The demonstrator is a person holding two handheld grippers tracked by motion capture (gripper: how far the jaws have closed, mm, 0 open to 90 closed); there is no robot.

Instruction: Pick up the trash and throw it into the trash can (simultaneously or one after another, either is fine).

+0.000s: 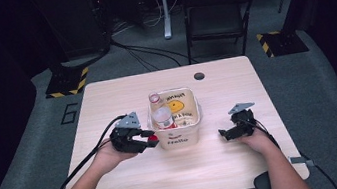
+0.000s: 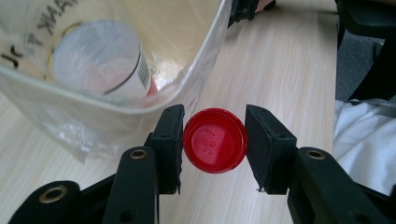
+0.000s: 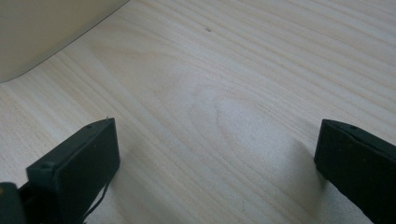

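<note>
Forearms are seen entering from the bottom edge of the high view, one gripper held in each hand over the pale wooden worktop.

Left: the left gripper is clamped on a red bottle cap, one pad pressed against each side of its rim. The cap is held clear of the worktop, just beside the near wall of the translucent plastic tub. Its round face is turned toward the gripper camera; being a flat disc, it has no long axis to note. The placement suggests the cap is being carried to the tub.

Centre: inside the tub a clear plastic bottle is seen lying tilted, its neck pointing away from the person.

Right: the right gripper is held low over bare worktop, jaws wide apart, nothing between them; it is judged idle, well apart from the tub.
</note>
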